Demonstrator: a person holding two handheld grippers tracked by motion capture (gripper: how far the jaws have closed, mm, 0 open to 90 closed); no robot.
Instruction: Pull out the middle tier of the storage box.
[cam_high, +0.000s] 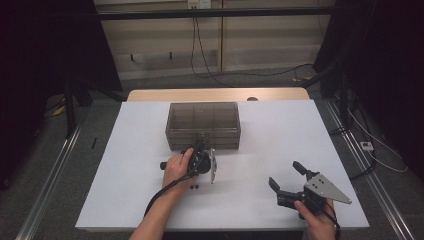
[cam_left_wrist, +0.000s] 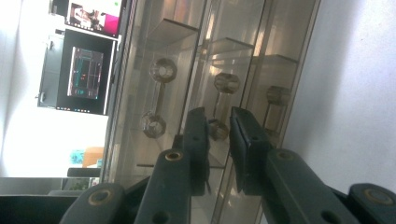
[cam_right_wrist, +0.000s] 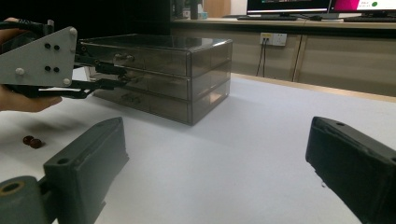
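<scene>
**Left gripper parked at the drawer box, nothing readable anywhere**

Biggest thing first: the white tabletop (cam_high: 280, 150), sitting over a wooden one whose far edge peeks out behind it. On it, toward the far middle, is the smoky see-through drawer box (cam_high: 203, 125), three drawers stacked, each with a small knobbed handle. I can't spot any brand or label on it. The monitors (cam_left_wrist: 86, 72) in the background of the left gripper view are lit, but the writing on them is way too small and blurred for me to read.

My left gripper (cam_high: 201, 146) is turned on its side right at the front of the box. In the left gripper view its jaws are nearly together, only a narrow gap left, and a handle (cam_left_wrist: 217, 129) of the middle drawer sits in that gap. I honestly can't tell if the pads are pressing on it, since the jaws cover most of it. From the right gripper view the fingertips line up with the middle drawer too.

My right gripper (cam_high: 286, 174) rests at the near right of the tabletop, well apart from the box, jaws spread wide and holding nothing.

Smallest bit: two tiny dark round things (cam_high: 194, 187) lie on the tabletop just beside my left hand (cam_high: 177, 167). Too small to say what they are.
</scene>
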